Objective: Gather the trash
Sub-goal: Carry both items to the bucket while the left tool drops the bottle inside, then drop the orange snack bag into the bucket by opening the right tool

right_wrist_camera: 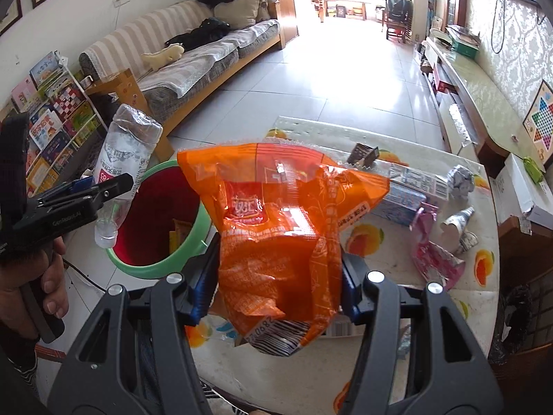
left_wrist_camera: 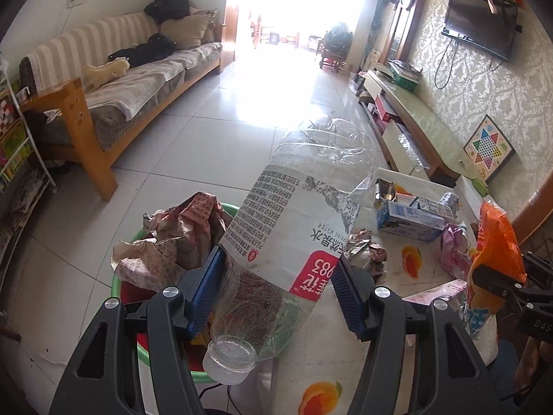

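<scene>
A living room with pale floor tiles is seen from two wrist cameras. In the left wrist view, the left claw [left_wrist_camera: 276, 276] is closed on a crushed clear plastic bottle [left_wrist_camera: 293, 214] — its blue pads press the bottle's sides. The bottle is held tilted, its white cap [left_wrist_camera: 228, 363] nearest the camera and its base pointing away. It is held above a green bin [left_wrist_camera: 117, 287] with a red inside, which stands on the floor just beside the table [left_wrist_camera: 408, 276]. Crumpled brown paper [left_wrist_camera: 172, 238] is heaped at the bin's rim.

In the right wrist view, the right claw [right_wrist_camera: 280, 276] is closed on an orange snack bag [right_wrist_camera: 276, 224], gripped at its lower half with the crinkled top fanning out above the pads. The bag is held over the table edge, near the bin. The left claw and its bottle are seen at the left of this view, held by a hand [right_wrist_camera: 27, 276] over the bin.

On the table, covered with a fruit-print cloth, more litter is spread: a blue and white carton [right_wrist_camera: 411, 186] lying on its side, a pink wrapper [right_wrist_camera: 435, 259], a crumpled silver wrapper [right_wrist_camera: 459, 176] and a small dark packet [right_wrist_camera: 363, 154]. A striped sofa [left_wrist_camera: 121, 79] stands along the left wall — a television [left_wrist_camera: 480, 24] is mounted on the right wall.
</scene>
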Available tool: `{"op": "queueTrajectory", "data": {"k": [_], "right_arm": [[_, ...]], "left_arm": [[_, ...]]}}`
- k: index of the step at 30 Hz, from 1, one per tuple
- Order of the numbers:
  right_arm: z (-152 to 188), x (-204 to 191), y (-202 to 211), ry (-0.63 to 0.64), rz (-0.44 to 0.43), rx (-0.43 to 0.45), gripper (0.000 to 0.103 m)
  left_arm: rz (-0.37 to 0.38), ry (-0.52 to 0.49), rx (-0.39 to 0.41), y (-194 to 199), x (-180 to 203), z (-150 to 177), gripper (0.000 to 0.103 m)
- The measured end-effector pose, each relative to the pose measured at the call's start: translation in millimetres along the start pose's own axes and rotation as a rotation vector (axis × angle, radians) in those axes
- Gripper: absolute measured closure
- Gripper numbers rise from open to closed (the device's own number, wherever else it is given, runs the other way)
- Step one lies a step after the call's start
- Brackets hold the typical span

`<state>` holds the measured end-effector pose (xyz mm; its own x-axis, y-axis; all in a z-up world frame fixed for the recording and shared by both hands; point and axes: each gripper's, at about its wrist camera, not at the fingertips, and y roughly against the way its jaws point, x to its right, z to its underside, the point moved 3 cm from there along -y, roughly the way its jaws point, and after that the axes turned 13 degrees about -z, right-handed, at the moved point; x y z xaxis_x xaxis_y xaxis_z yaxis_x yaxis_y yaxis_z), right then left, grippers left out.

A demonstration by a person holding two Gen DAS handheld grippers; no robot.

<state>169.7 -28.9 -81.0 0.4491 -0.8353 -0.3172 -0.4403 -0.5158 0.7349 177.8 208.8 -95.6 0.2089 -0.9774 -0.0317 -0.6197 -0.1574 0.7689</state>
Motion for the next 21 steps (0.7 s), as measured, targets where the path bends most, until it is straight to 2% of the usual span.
{"op": "queueTrajectory", "data": {"k": [7, 12, 14, 16, 19, 21], "right_arm": [[-19, -44, -33, 0.058, -0.048, -0.025, 0.047], [-27, -67, -51, 0.082, -0.075, -0.036, 0.047], [-29, -74, -57, 0.09, -0.082, -0.041, 0.047], [-30, -80, -61, 0.098, -0.087, -0.045, 0.047], [-32, -85, -70, 0.109, -0.093, -0.057, 0.047], [-33, -89, -76, 0.118, -0.095, -0.065, 0.047]], "left_arm": [[-0.049, 0.052, -0.044, -22, -37, 5, 0.044], [-0.053, 0.062, -0.087, -36, -51, 15, 0.042], [-0.056, 0.068, -0.091, -40, -58, 17, 0.033], [-0.061, 0.075, -0.088, -39, -64, 19, 0.032], [-0.08, 0.099, -0.071, -34, -76, 21, 0.022], [-0.083, 0.113, -0.069, -32, -84, 23, 0.022]]}}
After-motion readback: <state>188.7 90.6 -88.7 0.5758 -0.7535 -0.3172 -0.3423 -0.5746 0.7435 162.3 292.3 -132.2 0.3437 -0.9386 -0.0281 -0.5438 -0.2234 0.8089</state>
